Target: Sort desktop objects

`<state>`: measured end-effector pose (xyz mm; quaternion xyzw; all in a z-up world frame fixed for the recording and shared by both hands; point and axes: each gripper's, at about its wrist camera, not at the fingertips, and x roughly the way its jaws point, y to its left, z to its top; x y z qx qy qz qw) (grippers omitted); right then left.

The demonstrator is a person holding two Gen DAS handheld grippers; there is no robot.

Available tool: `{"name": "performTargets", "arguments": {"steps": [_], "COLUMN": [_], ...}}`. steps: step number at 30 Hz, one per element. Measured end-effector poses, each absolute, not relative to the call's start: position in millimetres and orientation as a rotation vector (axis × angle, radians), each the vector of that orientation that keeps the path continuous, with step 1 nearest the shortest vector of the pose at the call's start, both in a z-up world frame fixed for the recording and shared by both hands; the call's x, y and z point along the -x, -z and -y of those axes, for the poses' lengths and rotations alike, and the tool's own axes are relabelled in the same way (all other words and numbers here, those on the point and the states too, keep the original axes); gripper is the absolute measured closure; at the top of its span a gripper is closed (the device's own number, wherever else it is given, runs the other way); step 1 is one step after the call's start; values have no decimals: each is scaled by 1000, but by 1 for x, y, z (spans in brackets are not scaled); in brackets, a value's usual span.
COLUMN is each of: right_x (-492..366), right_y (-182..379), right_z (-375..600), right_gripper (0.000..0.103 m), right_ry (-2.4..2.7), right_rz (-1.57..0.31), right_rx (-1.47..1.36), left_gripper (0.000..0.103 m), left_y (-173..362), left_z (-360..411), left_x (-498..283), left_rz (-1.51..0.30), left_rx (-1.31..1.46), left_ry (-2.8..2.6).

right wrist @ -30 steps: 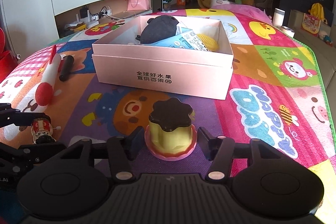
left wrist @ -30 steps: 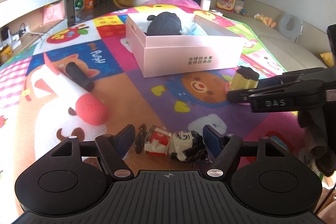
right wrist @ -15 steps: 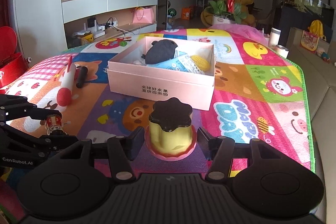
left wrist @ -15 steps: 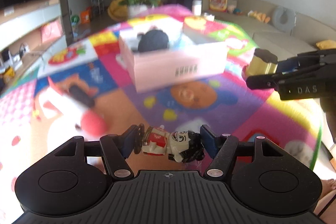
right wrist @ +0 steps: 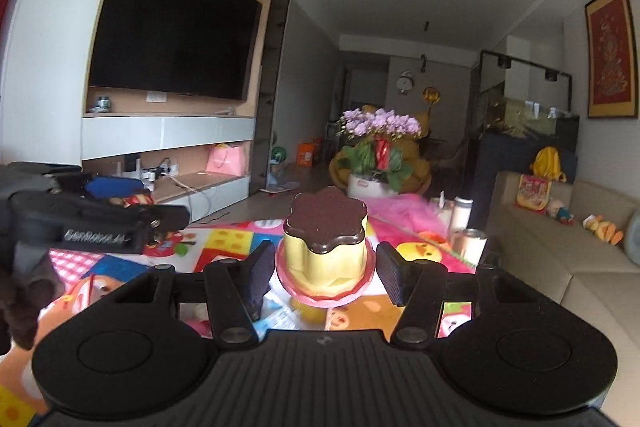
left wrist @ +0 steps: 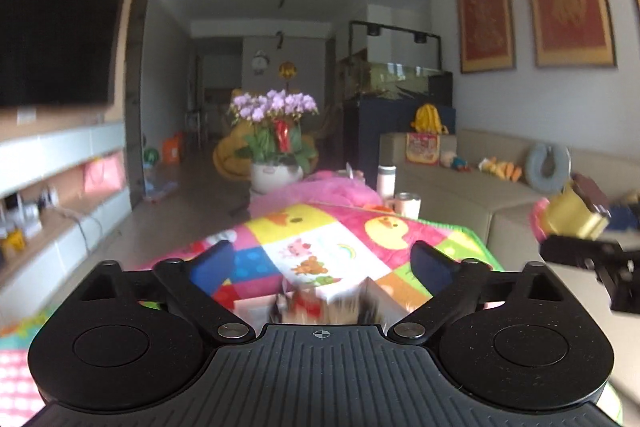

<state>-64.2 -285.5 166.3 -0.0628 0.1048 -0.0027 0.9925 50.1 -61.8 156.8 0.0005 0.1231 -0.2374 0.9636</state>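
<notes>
My left gripper [left wrist: 322,261] is open, its fingers wide apart. The small figurine [left wrist: 320,309] shows as a blur below the fingers, free of them, over the pink box edge [left wrist: 252,305]. My right gripper [right wrist: 325,277] is shut on the yellow pudding toy [right wrist: 326,247] with a brown top and pink base, held high above the colourful mat [right wrist: 224,239]. The pudding toy also shows at the right of the left wrist view [left wrist: 572,213]. The left gripper appears at the left of the right wrist view [right wrist: 92,223].
A pot of purple orchids [right wrist: 378,151] stands beyond the table's far end. A white bottle [left wrist: 386,181] and a cup [left wrist: 408,205] stand at the far right of the mat. A beige sofa [right wrist: 560,259] runs along the right.
Both grippers rose and tilted up toward the room. My left gripper opened and let go of the figurine, which now drops blurred below the fingers. The right gripper kept the pudding toy.
</notes>
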Motion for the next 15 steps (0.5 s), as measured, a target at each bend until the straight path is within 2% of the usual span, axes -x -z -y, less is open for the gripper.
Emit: {"name": "performTargets", "arguments": {"steps": [4, 8, 15], "right_x": [49, 19, -93], "right_y": [-170, -175, -175], "right_z": [287, 289, 290], "right_gripper": [47, 47, 47], "right_ry": [30, 24, -26], "right_rz": [-200, -223, -416], "right_rx": [156, 142, 35], "left_gripper": [3, 3, 2], "left_y": [-134, -94, -50], "left_z": [31, 3, -52], "left_x": [-57, -53, -28], "left_rz": [-288, -409, -499], "left_rx": [72, 71, 83], "left_ry": [381, 289, 179]}}
